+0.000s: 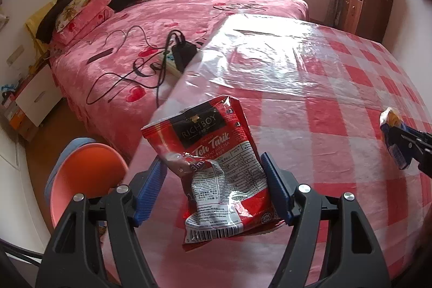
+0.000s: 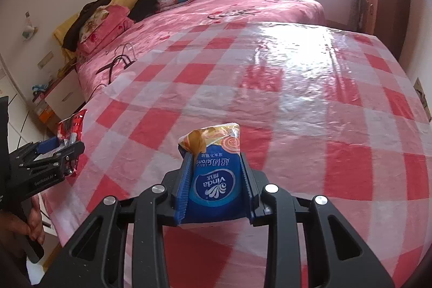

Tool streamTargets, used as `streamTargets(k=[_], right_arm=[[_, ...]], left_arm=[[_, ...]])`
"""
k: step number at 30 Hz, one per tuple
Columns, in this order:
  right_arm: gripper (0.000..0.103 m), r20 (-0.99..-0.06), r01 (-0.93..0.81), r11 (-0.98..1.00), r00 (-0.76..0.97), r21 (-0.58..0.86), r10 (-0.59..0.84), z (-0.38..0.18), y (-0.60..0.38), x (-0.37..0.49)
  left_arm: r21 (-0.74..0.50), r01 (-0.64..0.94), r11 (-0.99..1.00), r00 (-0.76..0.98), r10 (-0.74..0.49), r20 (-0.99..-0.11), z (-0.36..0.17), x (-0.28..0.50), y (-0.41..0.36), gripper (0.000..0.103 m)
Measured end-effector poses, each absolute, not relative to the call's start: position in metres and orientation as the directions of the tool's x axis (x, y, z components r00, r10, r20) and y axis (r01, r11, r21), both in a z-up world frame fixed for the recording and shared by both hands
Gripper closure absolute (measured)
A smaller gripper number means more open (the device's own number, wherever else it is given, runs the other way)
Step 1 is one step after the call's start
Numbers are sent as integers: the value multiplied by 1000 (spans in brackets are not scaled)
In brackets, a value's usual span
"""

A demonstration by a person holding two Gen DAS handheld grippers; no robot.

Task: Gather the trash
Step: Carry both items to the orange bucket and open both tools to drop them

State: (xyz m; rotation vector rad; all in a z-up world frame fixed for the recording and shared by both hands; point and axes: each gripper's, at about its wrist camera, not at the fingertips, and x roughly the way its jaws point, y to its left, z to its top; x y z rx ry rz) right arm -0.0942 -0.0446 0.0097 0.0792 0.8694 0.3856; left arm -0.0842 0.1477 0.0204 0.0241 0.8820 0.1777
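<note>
My left gripper (image 1: 213,166) is shut on a crumpled red Teh Tarik milk tea sachet (image 1: 213,153), held above the left part of the red-and-white checked table (image 1: 324,126). My right gripper (image 2: 216,161) is shut on a blue Vinda tissue pack (image 2: 216,180), held above the same table (image 2: 297,112). The right gripper with the tissue pack (image 1: 394,142) shows at the right edge of the left wrist view. The left gripper with the sachet (image 2: 70,131) shows at the left edge of the right wrist view.
A clear plastic sheet (image 1: 270,58) covers the checked cloth. An orange stool (image 1: 86,174) stands by the table's left edge. A pink bed (image 1: 162,26) with a power strip and cables (image 1: 172,53) lies beyond. A wooden cabinet (image 1: 364,7) stands at the back right.
</note>
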Motion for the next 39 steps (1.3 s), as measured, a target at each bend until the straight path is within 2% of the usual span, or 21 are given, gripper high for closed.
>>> streamTargets(k=[39], right_arm=[[69, -754, -548, 811, 440, 205, 488, 31, 104, -113]], left_arm=[[27, -344, 939, 610, 245, -753, 18, -132, 274, 31]])
